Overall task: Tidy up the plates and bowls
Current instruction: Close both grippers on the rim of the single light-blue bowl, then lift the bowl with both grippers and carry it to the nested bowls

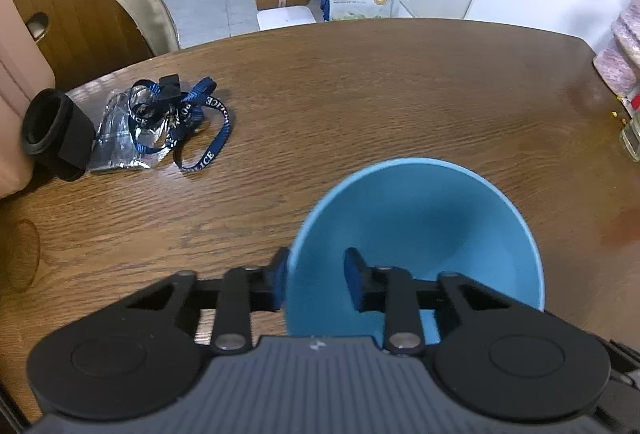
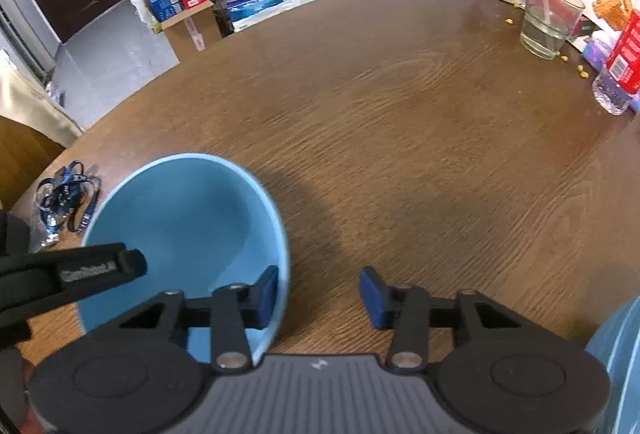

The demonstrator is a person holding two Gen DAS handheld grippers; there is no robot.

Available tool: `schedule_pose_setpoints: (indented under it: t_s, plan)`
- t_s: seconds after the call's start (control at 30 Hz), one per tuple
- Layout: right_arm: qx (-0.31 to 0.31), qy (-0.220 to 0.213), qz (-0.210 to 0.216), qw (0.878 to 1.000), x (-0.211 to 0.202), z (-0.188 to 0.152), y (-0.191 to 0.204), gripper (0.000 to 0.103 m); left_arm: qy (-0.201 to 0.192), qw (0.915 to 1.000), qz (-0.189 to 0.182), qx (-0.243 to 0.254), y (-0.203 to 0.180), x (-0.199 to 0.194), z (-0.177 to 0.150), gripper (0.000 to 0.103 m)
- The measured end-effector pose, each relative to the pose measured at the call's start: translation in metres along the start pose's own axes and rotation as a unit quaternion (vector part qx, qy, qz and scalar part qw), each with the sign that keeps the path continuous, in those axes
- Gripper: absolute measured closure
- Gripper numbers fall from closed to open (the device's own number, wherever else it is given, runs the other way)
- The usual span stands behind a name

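Observation:
A light blue bowl (image 1: pixel 420 242) is near the front of the brown wooden table (image 1: pixel 360 94), tilted toward the camera. My left gripper (image 1: pixel 316 282) straddles the bowl's left rim, one pad outside and one inside, with a gap between pads and wall. In the right wrist view the same bowl (image 2: pixel 188 218) is at the lower left. My right gripper (image 2: pixel 318 296) is open: its left pad is inside the bowl's right rim and its right pad is over bare table. The left gripper's black body (image 2: pixel 72 274) shows at the far left. Another light blue dish edge (image 2: pixel 620 354) is at the lower right corner.
A blue lanyard with a clear badge sleeve (image 1: pixel 168 122) and a black cylinder (image 1: pixel 52 130) lie at the table's left. A glass with a straw (image 2: pixel 550 22), a water bottle (image 2: pixel 620 74), snack packaging and crumbs crowd the right edge. A chair (image 1: pixel 80 2) stands beyond the table.

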State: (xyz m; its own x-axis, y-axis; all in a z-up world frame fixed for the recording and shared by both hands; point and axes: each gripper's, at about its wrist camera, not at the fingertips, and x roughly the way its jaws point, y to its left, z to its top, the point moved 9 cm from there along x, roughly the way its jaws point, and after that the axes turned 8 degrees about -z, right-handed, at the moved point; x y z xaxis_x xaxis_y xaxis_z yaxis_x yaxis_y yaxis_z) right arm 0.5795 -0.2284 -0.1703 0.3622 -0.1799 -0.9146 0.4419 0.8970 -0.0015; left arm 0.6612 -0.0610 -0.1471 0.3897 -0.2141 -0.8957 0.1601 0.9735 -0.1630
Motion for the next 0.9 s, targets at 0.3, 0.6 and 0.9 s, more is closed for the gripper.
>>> schedule_pose_setpoints:
  t_s: [0.3,0.6,0.9]
  plan:
    - [-0.007,-0.016,0.003,1.0,-0.005,-0.001,0.004,0.096,-0.007,0.9999,-0.005,0.009,-0.002,-0.002,0.001,0.092]
    - [-0.014,-0.029,0.003,0.999,-0.012,-0.002,0.007,0.096,-0.018,0.9998,-0.005,0.01,-0.001,-0.01,0.001,0.092]
    - [-0.012,-0.041,0.004,0.999,-0.026,-0.003,0.006,0.096,-0.03,0.9994,-0.007,0.014,-0.003,-0.025,0.001,0.092]
